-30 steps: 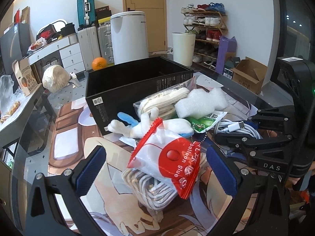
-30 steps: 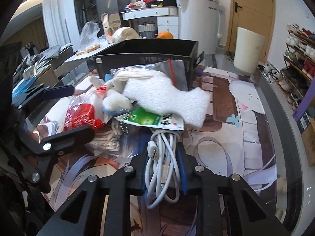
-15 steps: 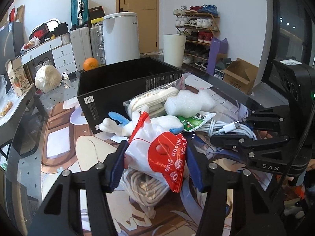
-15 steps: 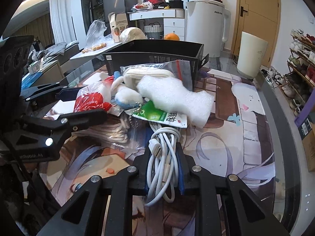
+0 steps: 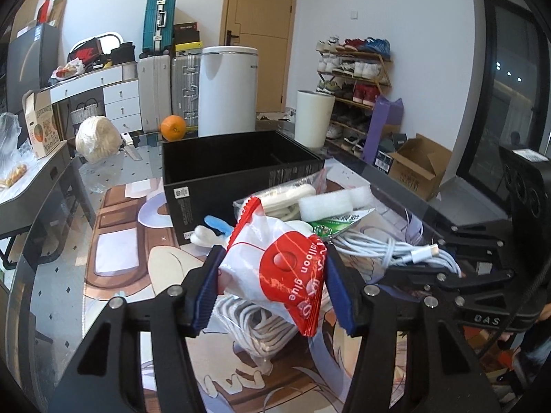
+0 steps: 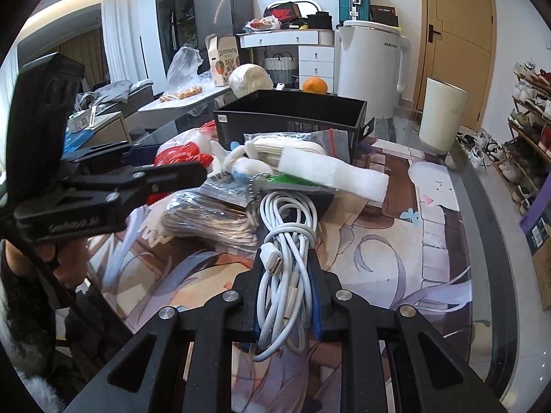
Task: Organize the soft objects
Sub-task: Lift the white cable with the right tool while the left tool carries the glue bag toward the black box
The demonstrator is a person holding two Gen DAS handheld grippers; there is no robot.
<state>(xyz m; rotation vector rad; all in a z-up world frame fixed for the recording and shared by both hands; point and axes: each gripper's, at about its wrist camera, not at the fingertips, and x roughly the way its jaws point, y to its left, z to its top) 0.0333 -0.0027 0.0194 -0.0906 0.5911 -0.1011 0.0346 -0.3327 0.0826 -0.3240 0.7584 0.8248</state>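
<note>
My left gripper (image 5: 272, 285) is shut on a red and white balloon glue packet (image 5: 275, 268) and holds it lifted above a bagged coil of white rope (image 5: 255, 327). The packet also shows in the right wrist view (image 6: 182, 151). My right gripper (image 6: 286, 296) is shut on a coiled white charging cable (image 6: 286, 241), raised off the printed mat; the cable also shows in the left wrist view (image 5: 389, 251). Behind lie a white foam piece (image 6: 330, 172), a white and blue plush toy (image 6: 244, 165), a bag of white gloves (image 5: 289, 196) and a green sachet (image 5: 334, 223).
An open black box (image 5: 241, 172) stands behind the pile on the glass table with its printed mat (image 6: 396, 241). An orange (image 5: 173, 127) lies beyond the box. A white bin (image 5: 313, 117), shoe rack (image 5: 354, 79) and cardboard boxes (image 5: 413, 168) are off the table's right side.
My left gripper closed on the balloon glue packet and lifted it off the rope bag. My right gripper raised the cable and pulled it back from the pile.
</note>
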